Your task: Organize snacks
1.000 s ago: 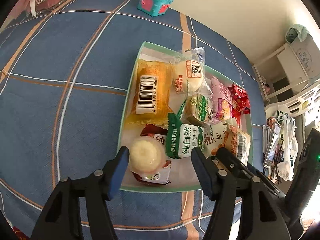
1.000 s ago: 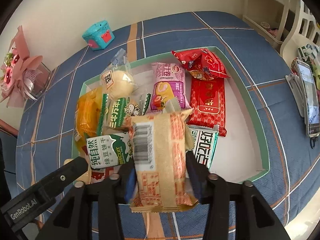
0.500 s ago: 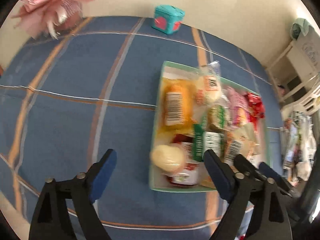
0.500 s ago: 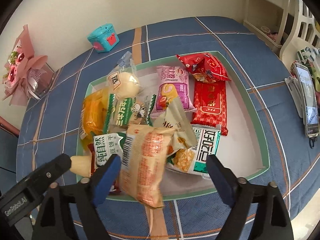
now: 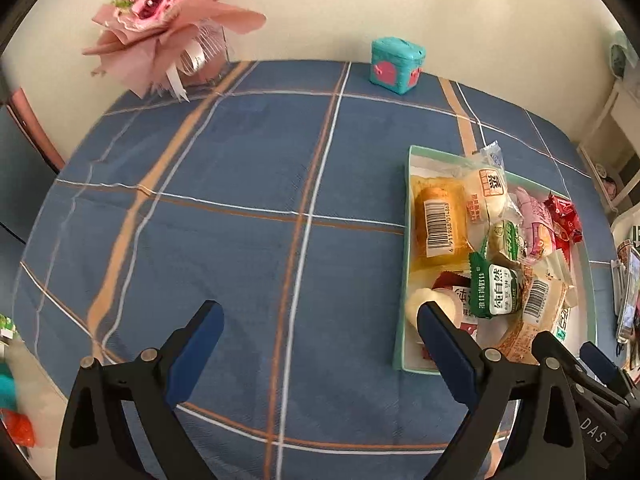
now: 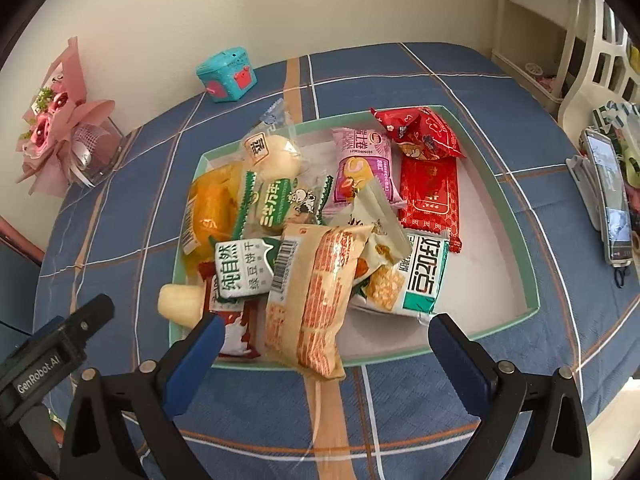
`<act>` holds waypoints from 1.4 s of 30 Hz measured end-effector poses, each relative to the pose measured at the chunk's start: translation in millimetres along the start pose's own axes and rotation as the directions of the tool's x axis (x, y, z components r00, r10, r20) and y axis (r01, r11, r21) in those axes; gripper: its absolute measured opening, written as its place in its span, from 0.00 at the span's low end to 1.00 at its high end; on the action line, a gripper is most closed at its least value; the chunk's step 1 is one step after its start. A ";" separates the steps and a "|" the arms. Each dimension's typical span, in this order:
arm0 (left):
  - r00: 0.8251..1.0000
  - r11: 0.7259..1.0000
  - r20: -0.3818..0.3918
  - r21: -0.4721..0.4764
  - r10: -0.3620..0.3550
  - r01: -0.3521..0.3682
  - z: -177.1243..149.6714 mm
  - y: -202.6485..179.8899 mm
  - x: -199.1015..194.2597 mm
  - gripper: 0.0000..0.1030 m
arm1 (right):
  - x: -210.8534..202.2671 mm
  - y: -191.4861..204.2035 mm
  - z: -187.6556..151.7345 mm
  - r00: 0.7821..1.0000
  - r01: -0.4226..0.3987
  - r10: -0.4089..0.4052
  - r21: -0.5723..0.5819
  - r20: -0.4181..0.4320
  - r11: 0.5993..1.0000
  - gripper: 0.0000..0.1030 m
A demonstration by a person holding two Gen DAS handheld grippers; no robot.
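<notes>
Left wrist view: left gripper wide apart, empty, over bare cloth; tray of snacks to its right. Right wrist view: right gripper wide apart, empty; orange packet lies over the tray's near rim. Judged light, crinkly, slippery, crushable; grip mid-body across its width.

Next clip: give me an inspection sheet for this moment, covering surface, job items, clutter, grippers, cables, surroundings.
Surface: blue plaid tablecloth.
Job's things: green-rimmed tray piled with snack packets; orange-striped packet hangs over its near rim.
Clutter: teal toy box; pink bouquet; phone by the table's right edge.
Grippers: left gripper open over bare cloth; right gripper open before the tray; both hold nothing.
Cables: nothing seen.
Surroundings: cream wall; white furniture.
</notes>
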State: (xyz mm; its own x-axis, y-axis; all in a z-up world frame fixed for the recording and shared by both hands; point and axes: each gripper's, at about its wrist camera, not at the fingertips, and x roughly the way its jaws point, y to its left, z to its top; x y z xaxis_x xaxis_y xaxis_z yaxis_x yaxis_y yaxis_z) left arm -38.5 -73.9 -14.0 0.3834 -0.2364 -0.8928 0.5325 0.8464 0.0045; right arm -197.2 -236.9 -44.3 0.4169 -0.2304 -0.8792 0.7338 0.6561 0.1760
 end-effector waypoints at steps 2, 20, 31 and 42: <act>1.000 1.000 0.018 0.011 0.006 -0.006 -3.9 1.8 -7.6 0.95 | -5.1 1.4 -2.0 1.000 0.002 -0.002 -0.006 0.013 1.000 1.00; 0.997 0.998 0.053 0.002 0.061 -0.061 -23.5 10.5 -31.2 0.95 | -35.0 5.6 -9.1 0.995 -0.011 0.012 -0.008 0.103 1.000 1.00; 0.997 0.998 0.046 0.000 0.060 -0.060 -22.1 11.1 -31.9 0.95 | -32.9 7.8 -8.4 0.996 -0.009 0.011 -0.018 0.093 1.000 1.00; 0.998 0.998 0.020 0.006 0.057 -0.057 -20.5 9.7 -26.0 0.95 | -30.0 11.3 -7.8 0.996 0.000 0.003 -0.035 0.084 0.999 1.00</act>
State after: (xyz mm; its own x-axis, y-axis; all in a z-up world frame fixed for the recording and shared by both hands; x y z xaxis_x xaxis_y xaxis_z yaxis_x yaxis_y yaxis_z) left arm -58.7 -49.7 0.0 0.4277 -0.1975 -0.8821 0.5142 0.8557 0.0577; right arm -205.6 -217.0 -19.5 0.4627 -0.2882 -0.8383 0.7146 0.6809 0.1603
